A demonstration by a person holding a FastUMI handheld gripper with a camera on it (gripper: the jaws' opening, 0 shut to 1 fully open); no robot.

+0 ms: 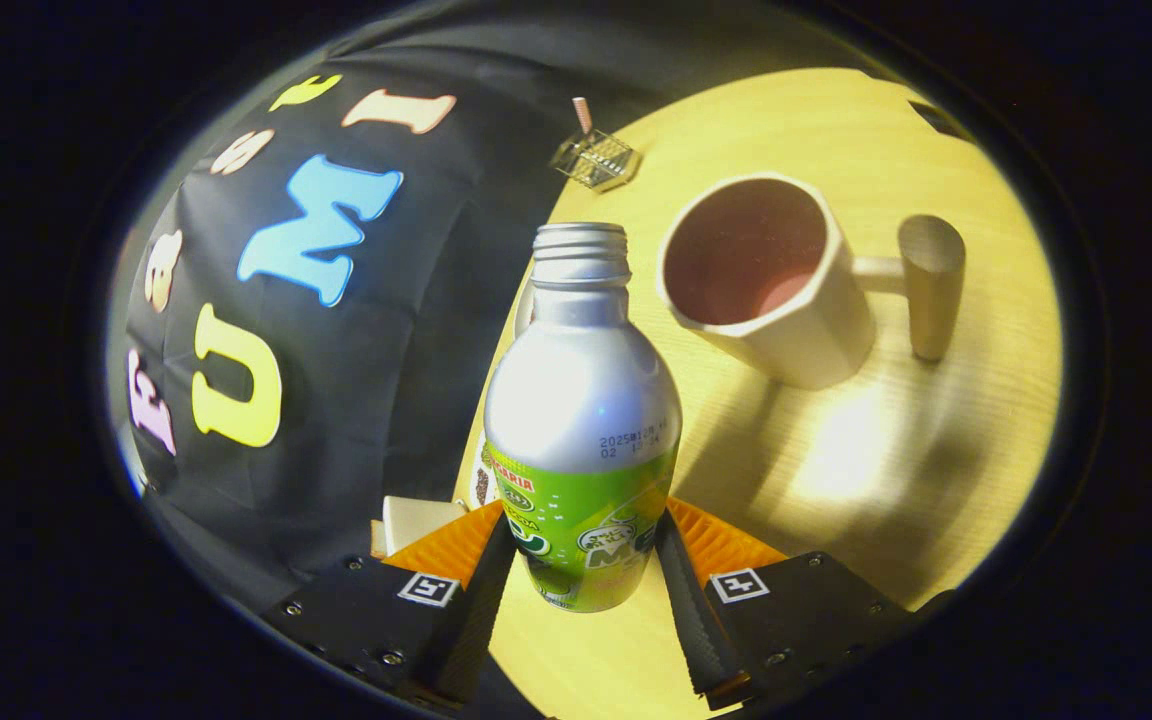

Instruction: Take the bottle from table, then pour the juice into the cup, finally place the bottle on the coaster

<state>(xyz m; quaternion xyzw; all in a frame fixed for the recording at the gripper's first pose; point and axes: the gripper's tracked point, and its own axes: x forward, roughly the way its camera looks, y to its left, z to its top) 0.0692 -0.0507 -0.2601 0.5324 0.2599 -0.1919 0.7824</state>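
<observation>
A silver aluminium bottle (581, 400) with a green label and an uncapped threaded neck sits between my fingers, and my gripper (584, 560) is shut on its lower body. The whole view is rolled, so the bottle and table look tilted together. Beyond the bottle, slightly to the right, stands a pale faceted cup (766, 285) with a pinkish inside and a thick cylindrical handle; a little pink shows at its bottom. A pale rounded edge (524, 310) peeks out just behind the bottle's shoulder; I cannot tell whether it is the coaster.
The wooden table (886, 450) carries a small wire holder (596, 158) with a stick in it at its far edge. The black booth cloth hangs to the left. A small pale block (416, 520) lies by the left finger.
</observation>
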